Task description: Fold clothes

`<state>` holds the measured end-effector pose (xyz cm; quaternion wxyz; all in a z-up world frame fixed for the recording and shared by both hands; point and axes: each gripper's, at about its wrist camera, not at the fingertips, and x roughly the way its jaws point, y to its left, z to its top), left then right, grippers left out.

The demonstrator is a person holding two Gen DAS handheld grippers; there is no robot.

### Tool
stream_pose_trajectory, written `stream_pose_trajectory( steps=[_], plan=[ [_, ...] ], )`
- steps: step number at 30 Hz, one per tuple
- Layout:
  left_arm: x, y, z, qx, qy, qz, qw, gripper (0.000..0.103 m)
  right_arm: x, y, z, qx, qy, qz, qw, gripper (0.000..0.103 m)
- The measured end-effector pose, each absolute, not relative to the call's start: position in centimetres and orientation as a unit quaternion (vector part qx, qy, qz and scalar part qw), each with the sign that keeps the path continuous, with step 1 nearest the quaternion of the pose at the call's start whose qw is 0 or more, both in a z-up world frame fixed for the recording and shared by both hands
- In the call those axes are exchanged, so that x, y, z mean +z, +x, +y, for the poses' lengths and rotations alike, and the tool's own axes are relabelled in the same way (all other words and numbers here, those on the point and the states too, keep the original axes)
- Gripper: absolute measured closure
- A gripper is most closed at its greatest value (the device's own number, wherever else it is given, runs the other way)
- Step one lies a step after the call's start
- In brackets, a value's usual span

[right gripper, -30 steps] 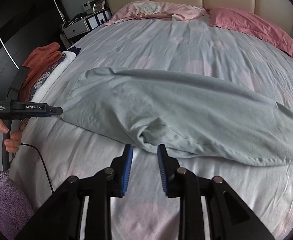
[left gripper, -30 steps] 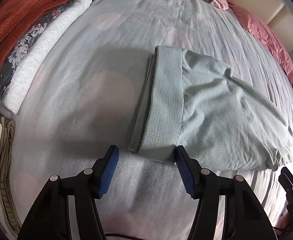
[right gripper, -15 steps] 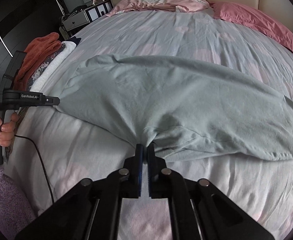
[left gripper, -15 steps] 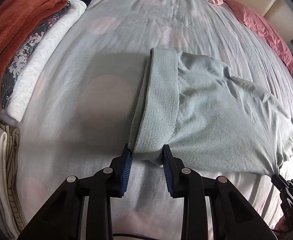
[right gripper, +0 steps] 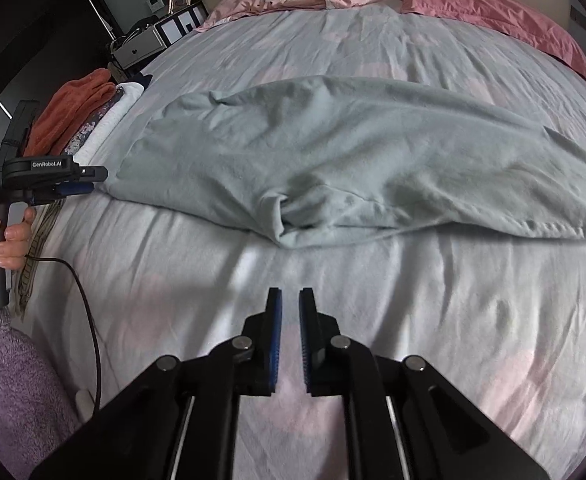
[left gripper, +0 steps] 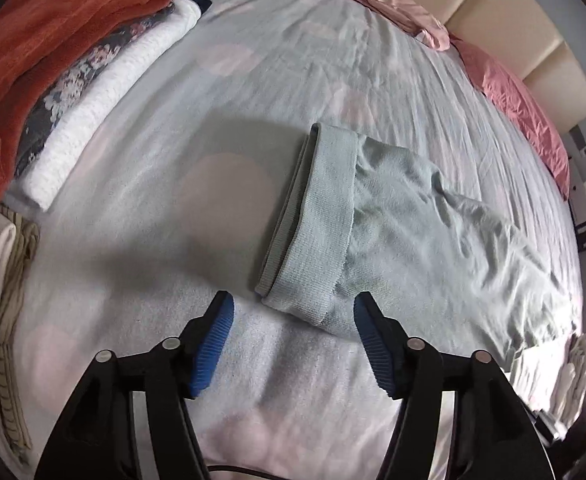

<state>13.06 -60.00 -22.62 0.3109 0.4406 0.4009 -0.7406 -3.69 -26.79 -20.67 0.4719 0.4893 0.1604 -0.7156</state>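
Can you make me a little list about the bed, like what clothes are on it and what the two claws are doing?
being folded: light green garment, spread across the bed
ribbed band: at the garment's left end
left claw: just been opening, wide now, band's corner lies loose between the pads
right claw: just been opening a little, narrow gap, nothing in it, short of the garment's bunched edge
folded pile: rust, floral and white pieces at the bed's left side
pillows: pink, by the headboard

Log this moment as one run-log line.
phase: regrasp | left gripper: open, just opened, empty, at ribbed hem | right gripper: open narrowly, empty, short of pale green garment
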Motion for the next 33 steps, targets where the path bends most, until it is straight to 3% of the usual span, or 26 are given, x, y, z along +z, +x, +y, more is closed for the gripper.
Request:
stream_pose_trajectory(
  steps=[10, 20, 28, 33],
  plan=[
    [-24.8, 12.8, -59.7, -0.692, 0.418, 0.482, 0.337, 0.038, -20.1, -4.0, -23.0, -0.748, 0.480, 0.119, 0.442, 0.091],
    [-24.9, 11.4, -59.4, -0.690, 0.410, 0.478, 0.357, 0.038, -20.9, -3.6, -23.7, -0.768, 0.470, 0.141, 0.413, 0.091],
    [-24.6, 9.7, -58.9, -0.685, 0.437, 0.414, 0.411, 0.038, -21.3, -5.7, -22.3, -0.783, 0.491, 0.105, 0.368, 0.091],
    [-24.3, 10.2, -59.1, -0.678, 0.396, 0.432, 0.445, 0.038, -21.4, -6.8, -21.4, -0.791, 0.499, 0.084, 0.344, 0.091]
  ],
)
